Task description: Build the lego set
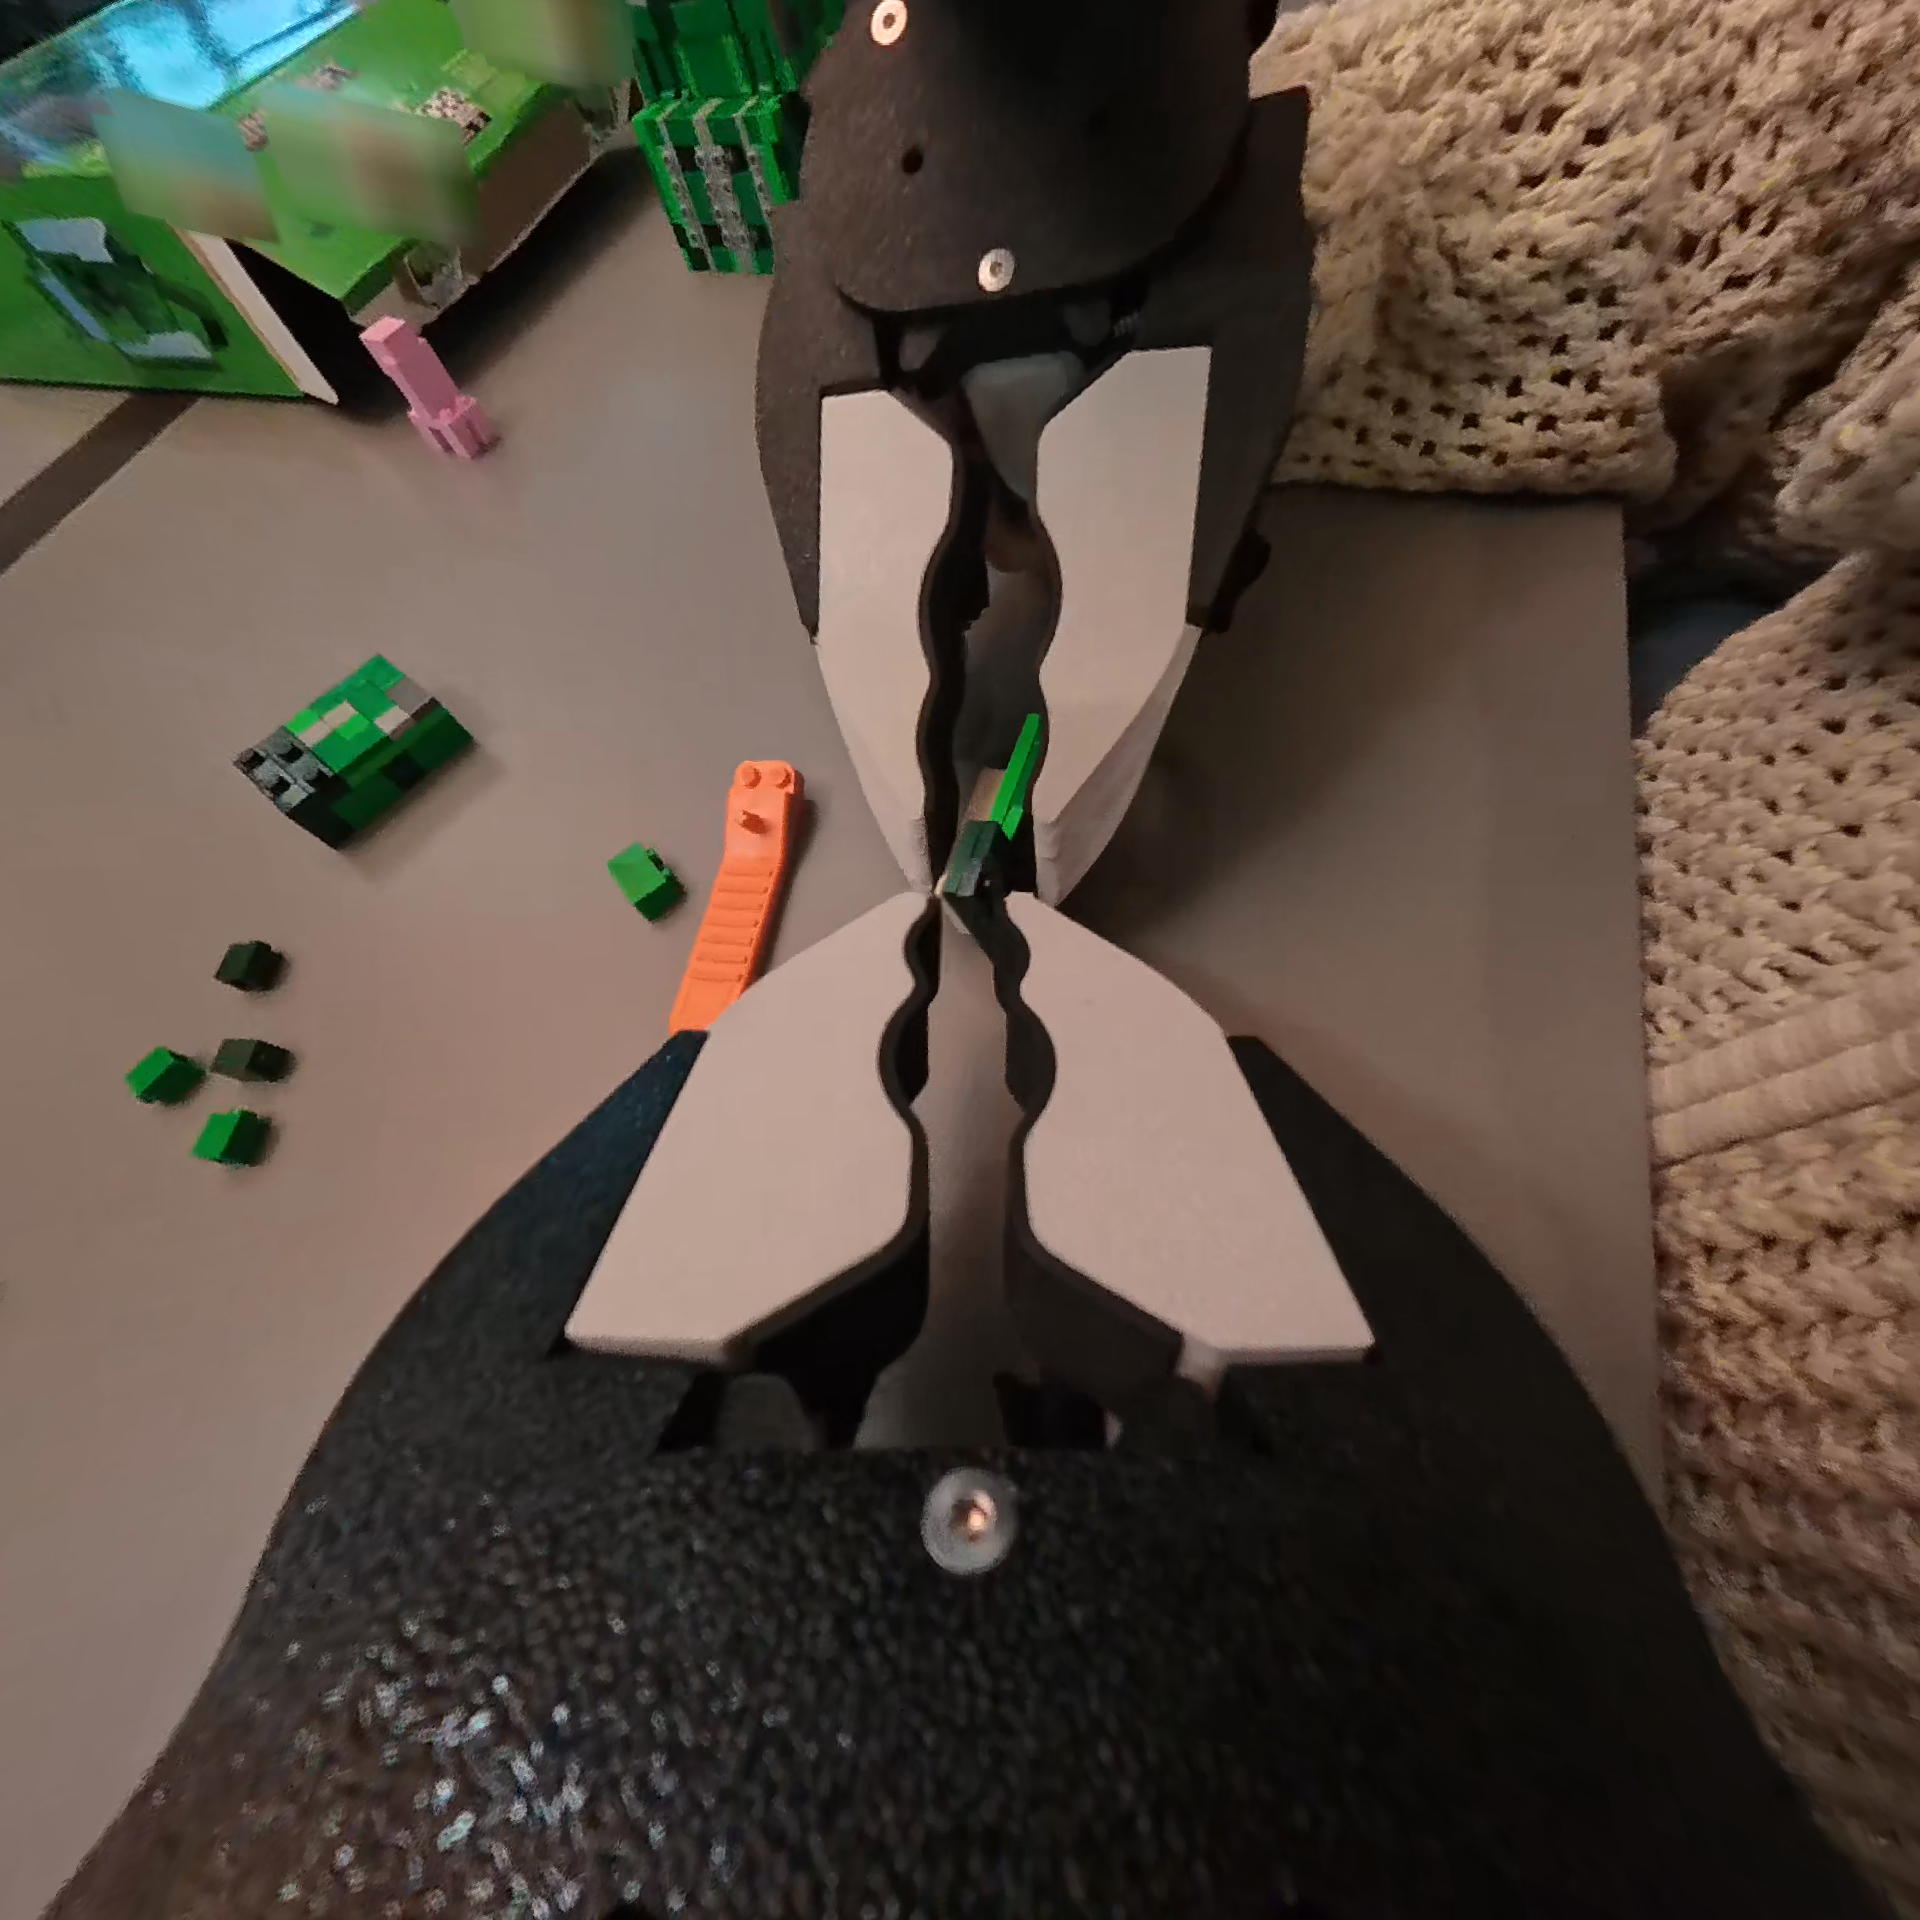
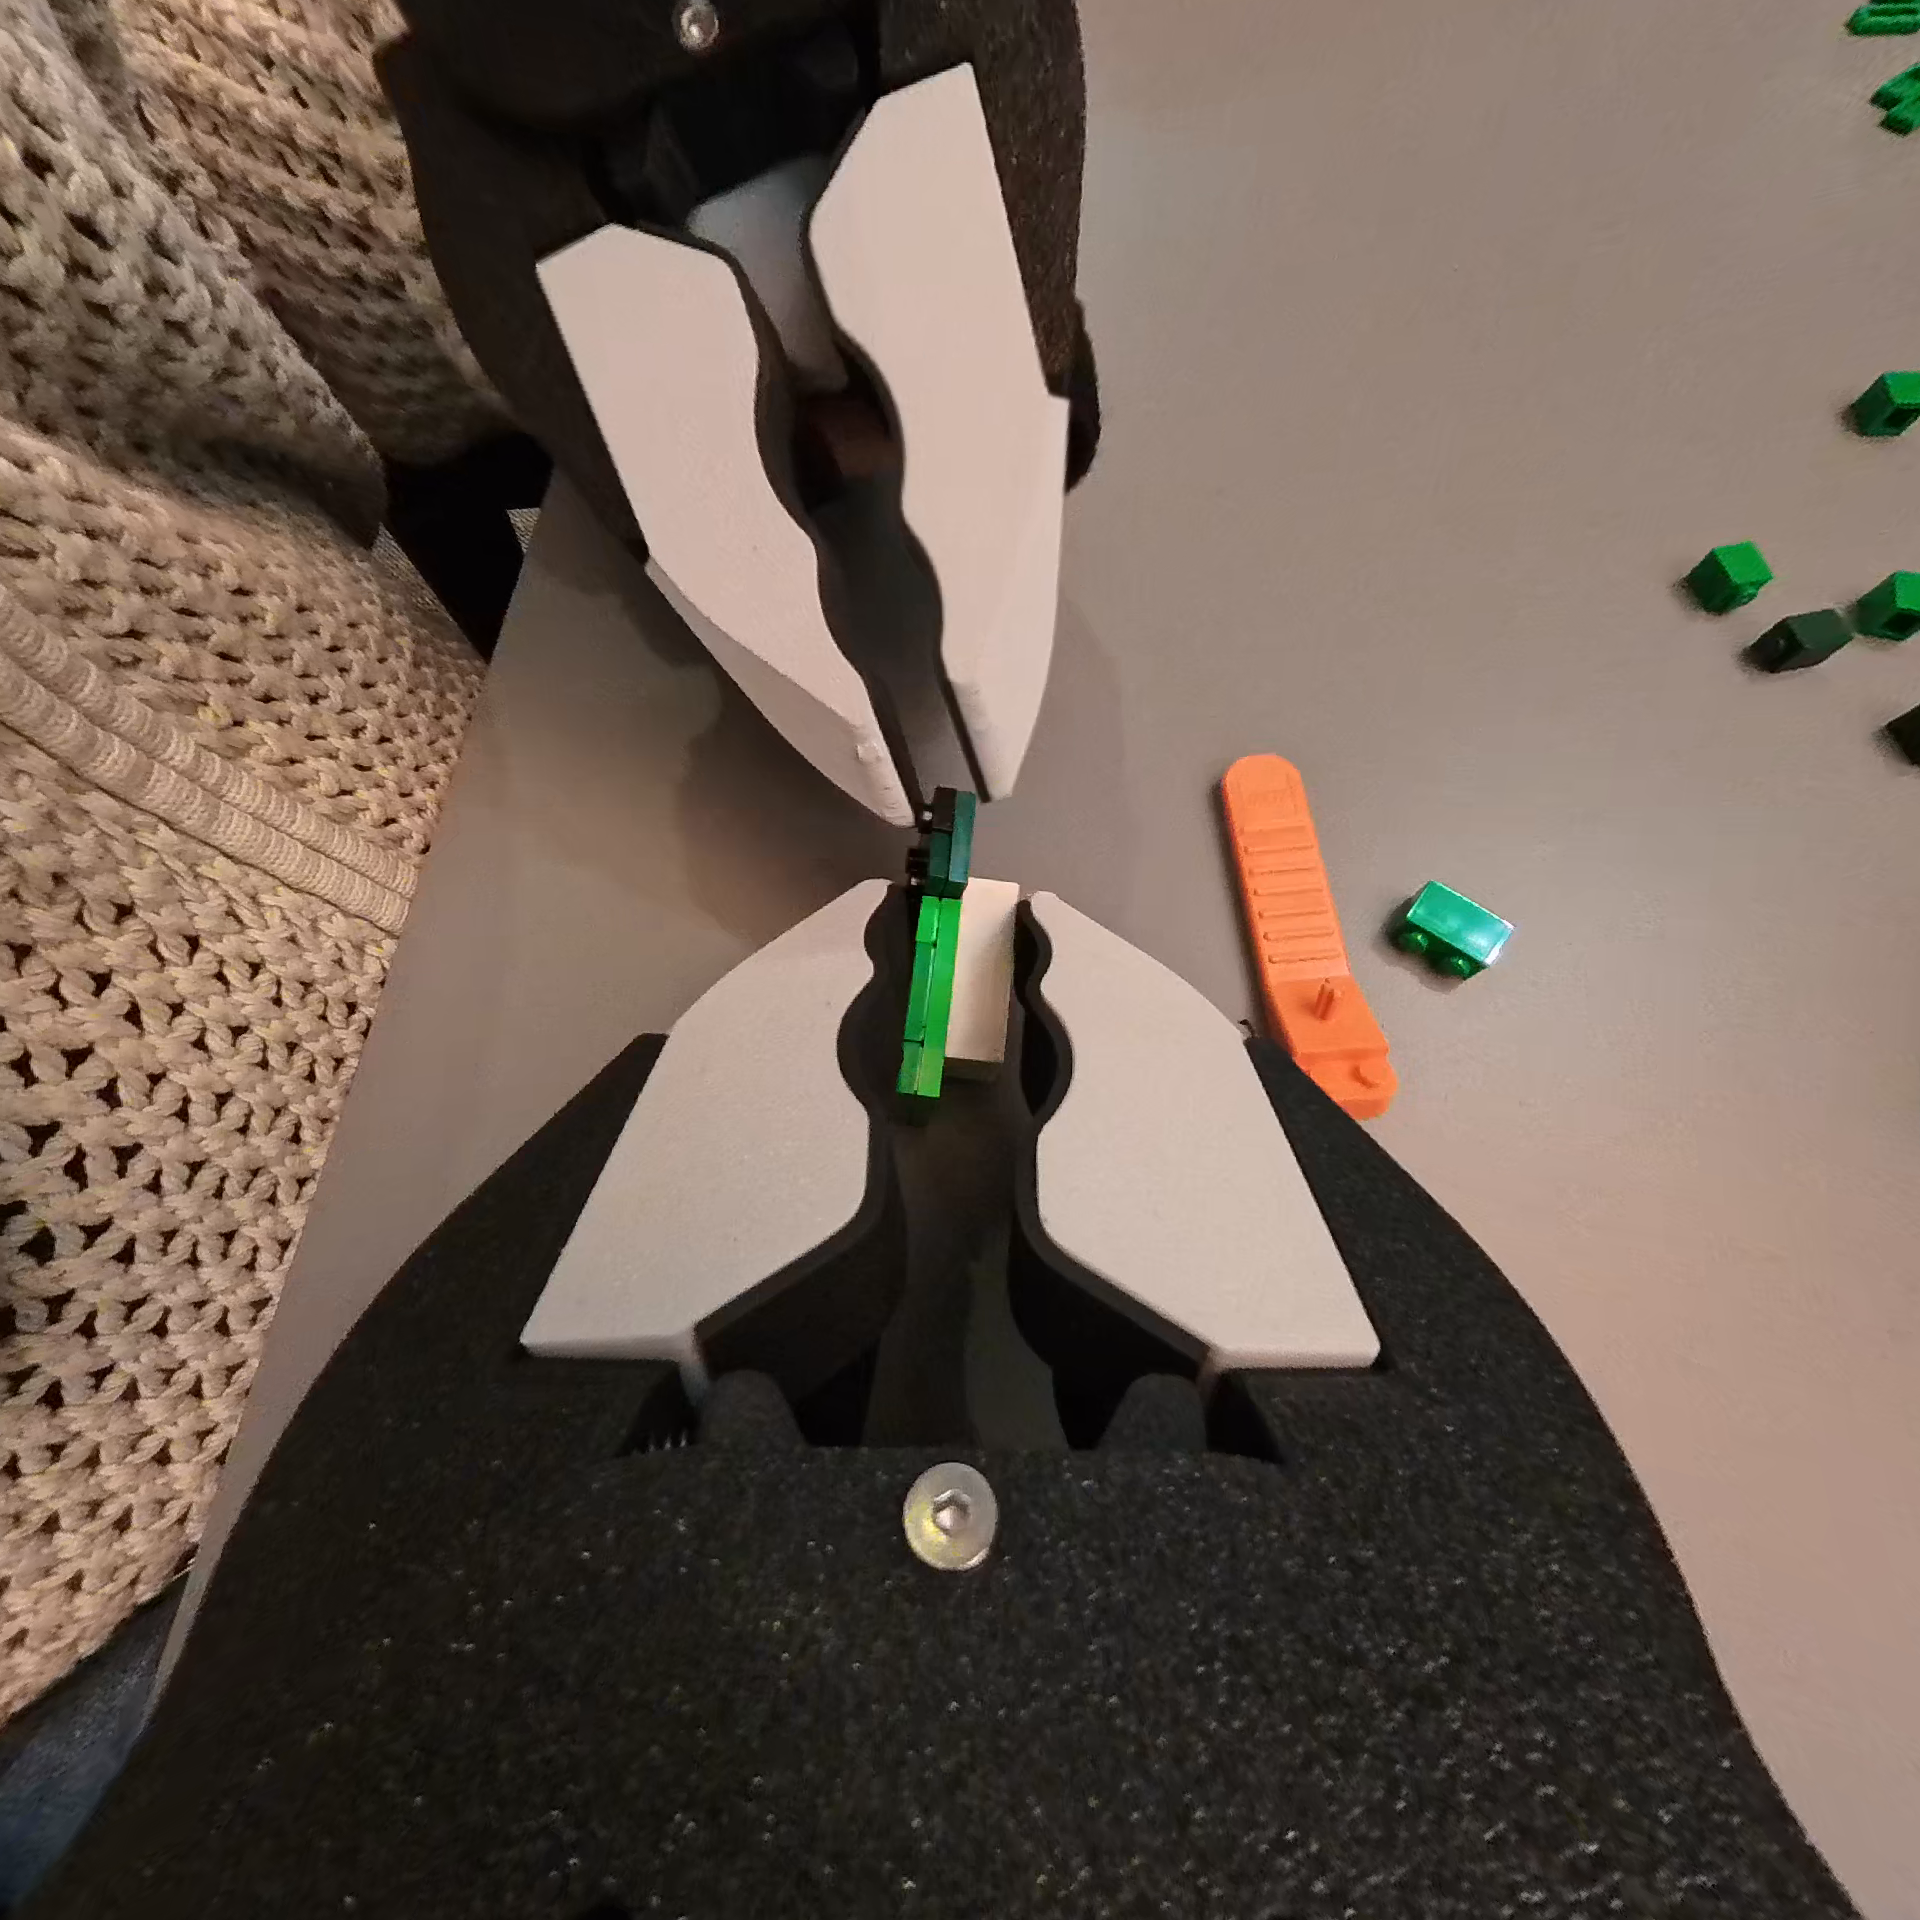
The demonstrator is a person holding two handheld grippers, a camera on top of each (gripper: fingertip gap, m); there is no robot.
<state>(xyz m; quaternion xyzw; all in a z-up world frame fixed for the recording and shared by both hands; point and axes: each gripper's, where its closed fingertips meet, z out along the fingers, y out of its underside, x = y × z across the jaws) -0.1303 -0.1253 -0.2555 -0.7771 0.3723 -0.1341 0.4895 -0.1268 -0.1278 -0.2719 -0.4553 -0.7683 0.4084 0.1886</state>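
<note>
The lego piece, a thin stack of bright green and white plates with a dark green end, sat upright between your two tongs, above the grey surface near its edge. Your right tongs were clamped on its bright green and white part, which ran back between the fingers. Your left tongs met it tip to tip from the opposite side, their fingers drawn nearly together and pinching the dark green end. The two pairs of tongs pointed straight at each other, tips almost touching. Just beside them on the surface lay an orange brick separator, flat and apart from both tongs. Past it lay a single green brick, and farther out a loose cluster of small green and dark green bricks. A partly built green and grey block rested well apart from your tongs, with a pink figure standing beyond it near a green box and a tall green built stack. A knitted beige sleeve bordered the surface on the side nearest you.
</note>
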